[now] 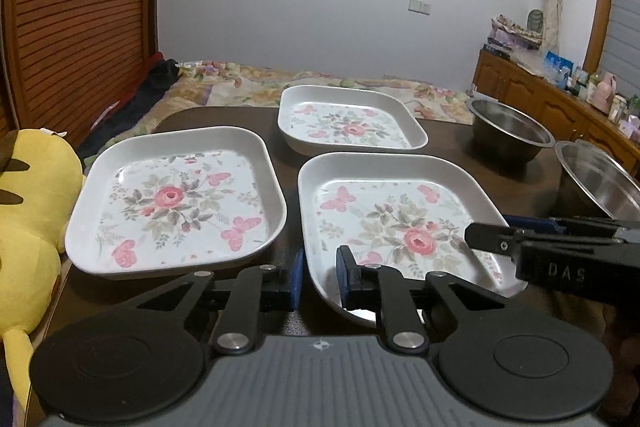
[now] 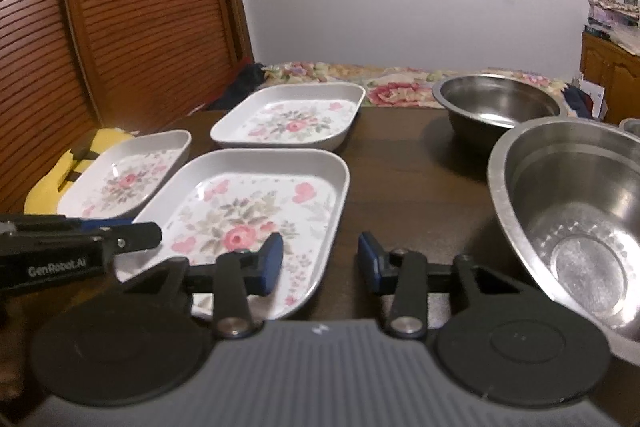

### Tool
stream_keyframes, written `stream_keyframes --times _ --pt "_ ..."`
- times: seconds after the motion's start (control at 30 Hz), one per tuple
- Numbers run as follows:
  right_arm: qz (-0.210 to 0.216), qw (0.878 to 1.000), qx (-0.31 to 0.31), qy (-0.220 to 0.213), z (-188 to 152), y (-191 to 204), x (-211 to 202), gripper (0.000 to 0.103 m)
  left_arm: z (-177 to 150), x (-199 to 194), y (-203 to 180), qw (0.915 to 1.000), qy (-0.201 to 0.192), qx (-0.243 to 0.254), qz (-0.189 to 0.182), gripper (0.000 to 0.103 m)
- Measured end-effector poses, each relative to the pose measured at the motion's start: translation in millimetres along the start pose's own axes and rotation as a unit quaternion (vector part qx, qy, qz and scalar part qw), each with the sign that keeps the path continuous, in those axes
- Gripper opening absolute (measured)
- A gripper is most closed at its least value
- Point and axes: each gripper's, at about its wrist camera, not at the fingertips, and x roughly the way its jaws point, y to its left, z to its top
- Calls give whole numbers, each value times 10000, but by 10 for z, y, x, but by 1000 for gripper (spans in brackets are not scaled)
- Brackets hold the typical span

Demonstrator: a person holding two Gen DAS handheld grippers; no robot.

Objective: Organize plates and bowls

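Three white square plates with rose prints lie on the dark table: a near plate, a left plate and a far plate. My left gripper is shut on the near plate's left rim, one blue pad on each side of it. My right gripper straddles the same plate's right rim with its jaws open, the pads clear of the rim. Two steel bowls stand on the right, empty.
A yellow plush toy sits off the table's left edge. A bed with a floral cover lies behind the table, and a wooden cabinet stands at the right. The edge of another steel bowl shows at far right.
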Motion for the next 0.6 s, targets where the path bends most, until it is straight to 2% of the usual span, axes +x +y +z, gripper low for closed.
stream_keyframes --times 0.1,0.3,0.6 --pt "-5 10000 22 -4 15 -19 17 37 -1 21 -6 10000 1 23 37 14" --pt "27 10000 -51 17 14 -3 16 21 -8 10 0 10000 -10 43 23 11" --pt "141 9998 -110 -43 -8 29 -134 20 -42 -227 -14 9999 -148 29 -31 11"
